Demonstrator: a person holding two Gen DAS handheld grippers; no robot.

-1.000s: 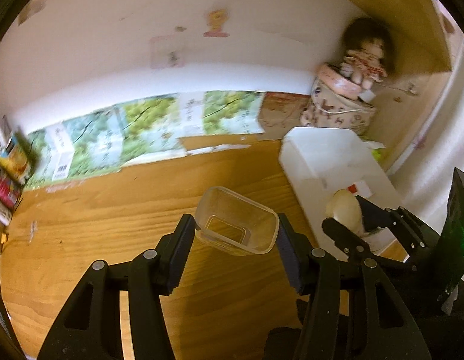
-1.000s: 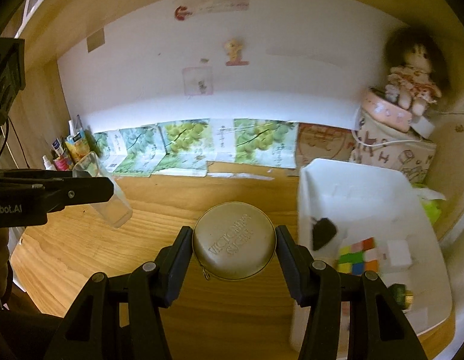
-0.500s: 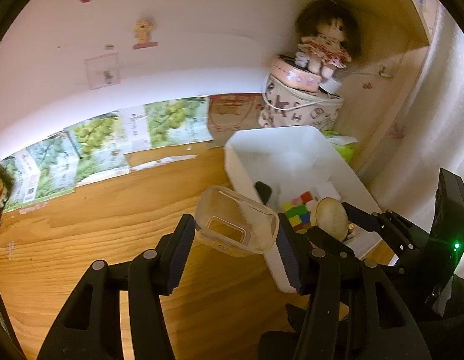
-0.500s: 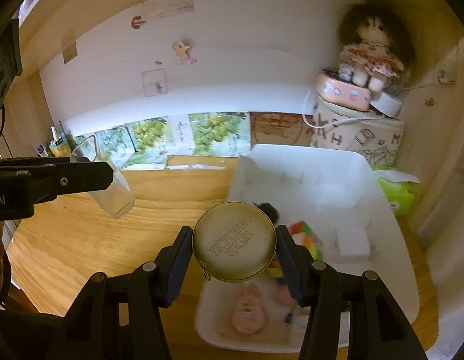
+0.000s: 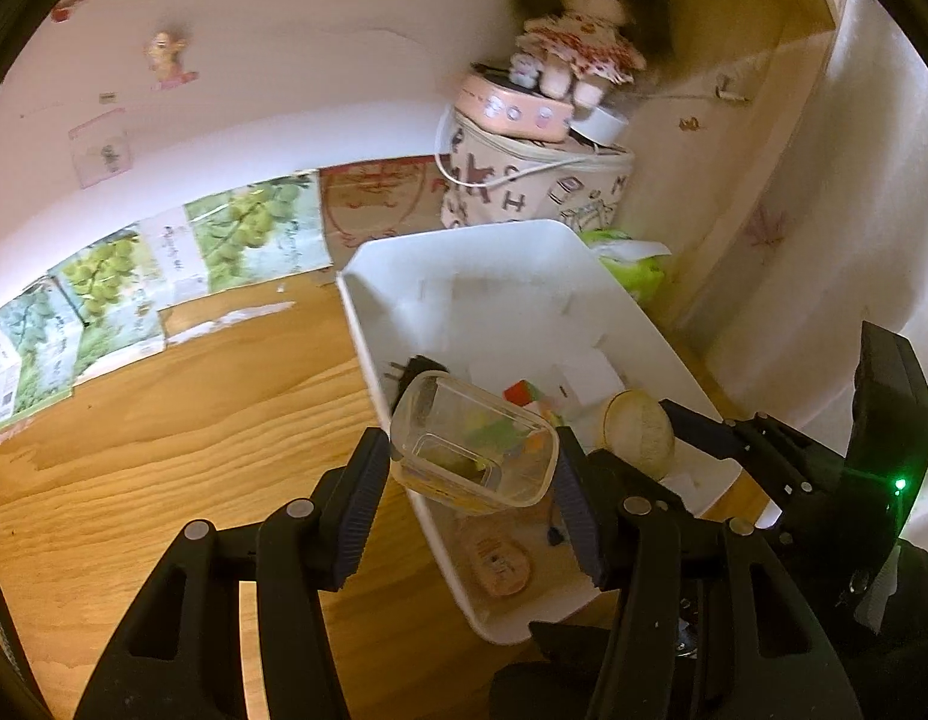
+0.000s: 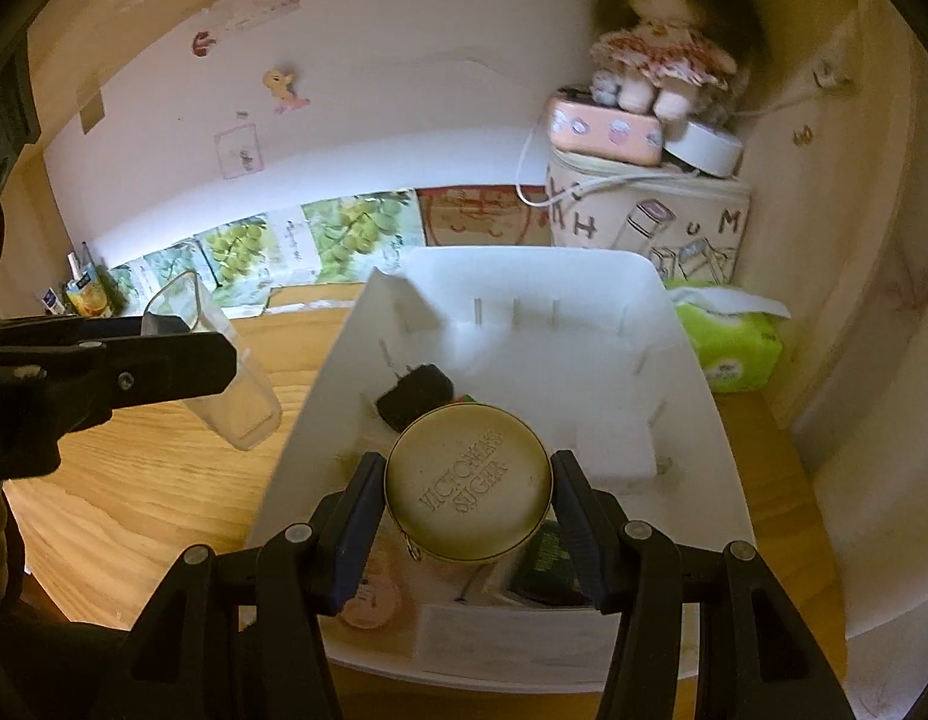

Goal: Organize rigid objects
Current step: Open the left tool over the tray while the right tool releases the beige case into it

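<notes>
Over the white bin point(image 6: 674, 324) on the wooden desk point(image 5: 164, 450), your right gripper point(image 6: 469, 495) is clamping a round gold tin point(image 6: 467, 483) above the bin's clutter, while your left gripper point(image 5: 473, 468) is gripping a clear plastic container point(image 5: 473, 447), tilted, at the bin's left wall.

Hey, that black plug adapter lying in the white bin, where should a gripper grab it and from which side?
Probably from above, pinching the black adapter across its blocky body, not its thin prongs. It lies flat near the white bin's left wall, so side access looks cramped.
</notes>
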